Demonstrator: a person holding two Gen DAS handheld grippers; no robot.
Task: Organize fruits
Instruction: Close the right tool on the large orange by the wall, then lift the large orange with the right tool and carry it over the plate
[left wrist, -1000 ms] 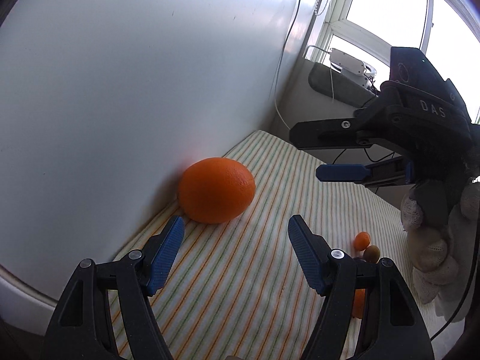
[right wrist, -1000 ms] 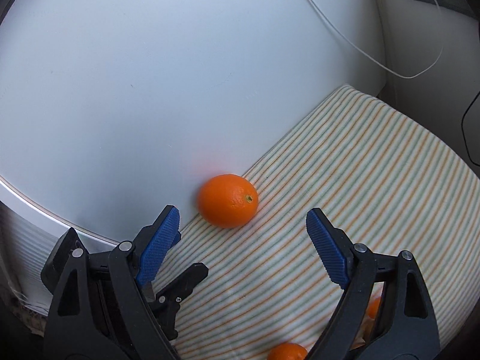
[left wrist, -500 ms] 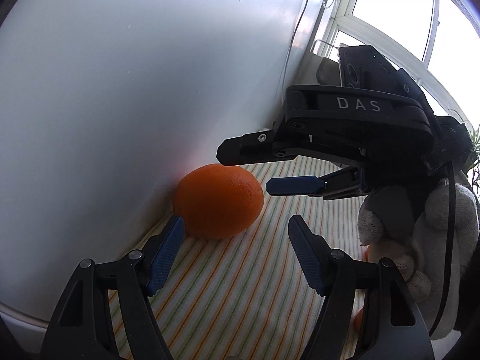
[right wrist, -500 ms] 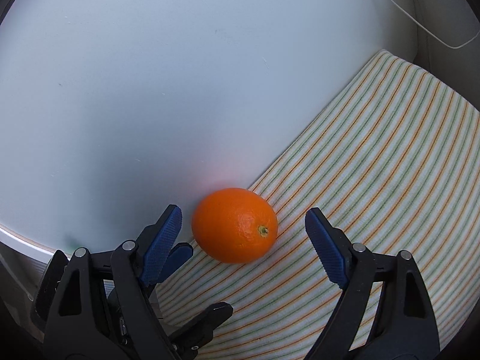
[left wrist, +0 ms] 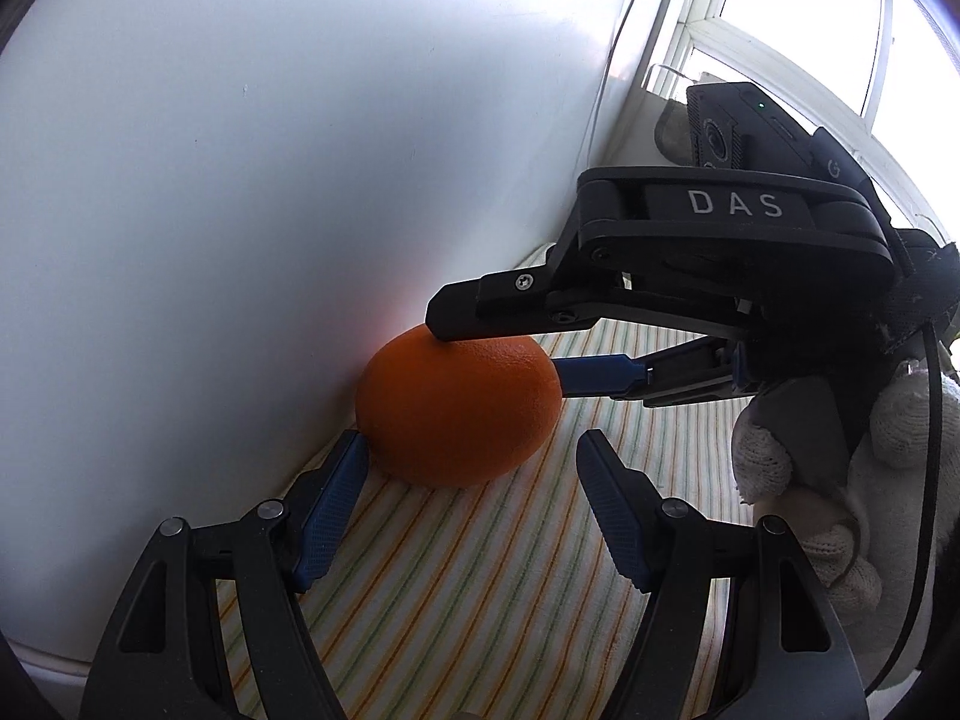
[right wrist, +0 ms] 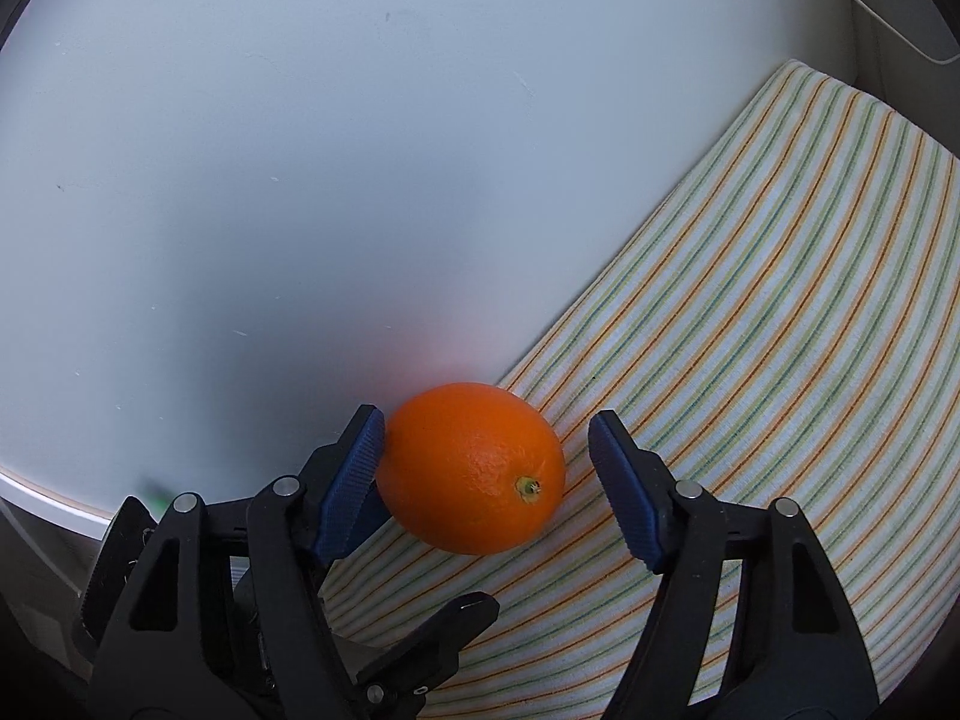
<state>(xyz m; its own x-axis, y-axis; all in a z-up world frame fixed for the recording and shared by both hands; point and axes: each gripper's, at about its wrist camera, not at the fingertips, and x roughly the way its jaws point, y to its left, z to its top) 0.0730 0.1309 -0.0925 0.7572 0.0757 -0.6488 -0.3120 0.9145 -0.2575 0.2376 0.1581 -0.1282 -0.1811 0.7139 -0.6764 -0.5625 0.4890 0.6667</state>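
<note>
The orange (right wrist: 471, 468) lies on the striped cloth (right wrist: 750, 324) that covers the surface, pressed up against the white wall (right wrist: 300, 150). It is slightly oval, and its long axis runs along the foot of the wall. Its stem end faces out from the wall and down toward my right claw's camera, a small green-brown nub on the lower right of the fruit.

My right claw (right wrist: 486, 480) has its jaws apart around the orange: the left blue pad (right wrist: 351, 486) sits against the fruit's wall-side flank, while the right pad stands just beside the other flank with a strip of cloth showing between them.

My left claw (left wrist: 468, 504) is also spread wide, low on the cloth just beside the orange, with the fruit lying beyond its tips rather than between them.

Only the right wrist view shows the stem nub. Only the left wrist view shows my right claw (left wrist: 498, 336) from the side, one black finger crossing over the top of the orange and a blue pad meeting its far side, my white-gloved right hand (left wrist: 810, 480) behind it, and a bright window (left wrist: 810, 12) beyond the wall's end.
</note>
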